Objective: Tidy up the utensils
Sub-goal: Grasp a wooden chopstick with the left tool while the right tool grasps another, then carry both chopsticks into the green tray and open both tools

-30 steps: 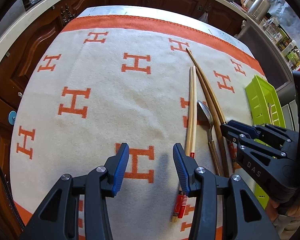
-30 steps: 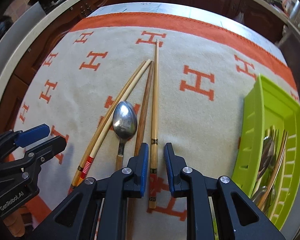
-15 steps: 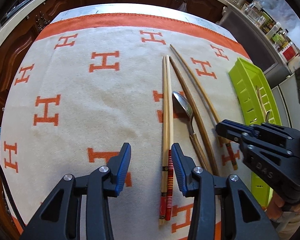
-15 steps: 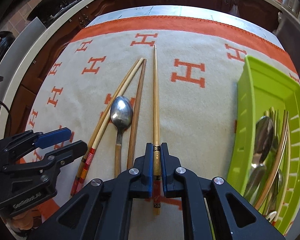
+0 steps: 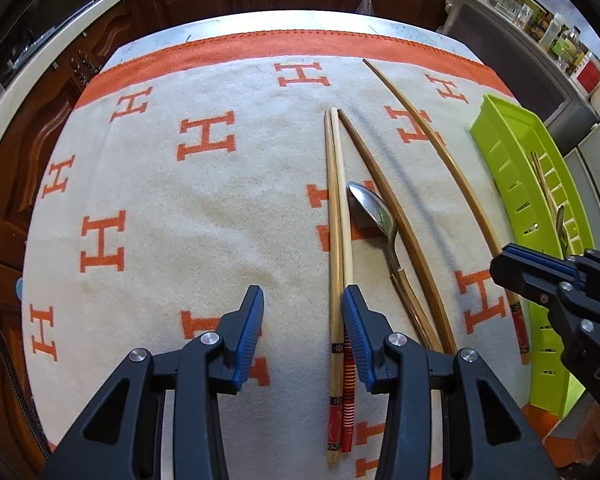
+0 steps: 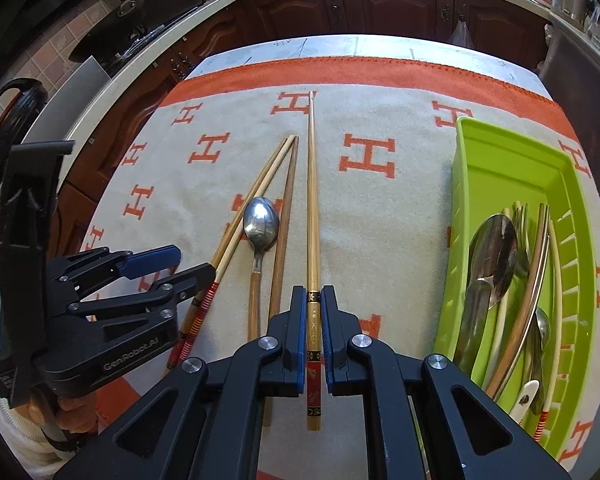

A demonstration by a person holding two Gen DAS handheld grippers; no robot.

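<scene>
Right tool (image 6: pixel 313 322) is clamped on a golden chopstick (image 6: pixel 312 200), pads squeezing it near its dark, patterned handle end, the long shaft running straight ahead over the blanket (image 6: pixel 380 240). Its jaws have just been closing, and the stick is firmly between them. In the left wrist view that same chopstick (image 5: pixel 432 140) looks lifted off the cloth, casting a shadow beneath it, with the right tool (image 5: pixel 512 270) gripping it beside the tray.

Left tool (image 5: pixel 303 320) hangs with its jaws parted, nothing pinched. The pair of pale chopsticks (image 5: pixel 336 220) with red-striped handles lies on the blanket, just against the inner face of the right-hand finger (image 5: pixel 354 332), so the pair sits inside the gap but off to one side. From the right wrist view, the left tool (image 6: pixel 180 264) sits over the red-striped ends of that pair (image 6: pixel 256 196).

Between the pair and the lifted stick lie a spoon (image 5: pixel 374 212) with a wooden handle and a darker brown chopstick (image 5: pixel 384 196), both flat on the cloth, the spoon bowl close beside the pair.

Off to the right, the green tray (image 6: pixel 512 168) rests on the blanket-covered surface, already holding spoons, a fork and chopsticks (image 6: pixel 500 256) in its near end.
</scene>
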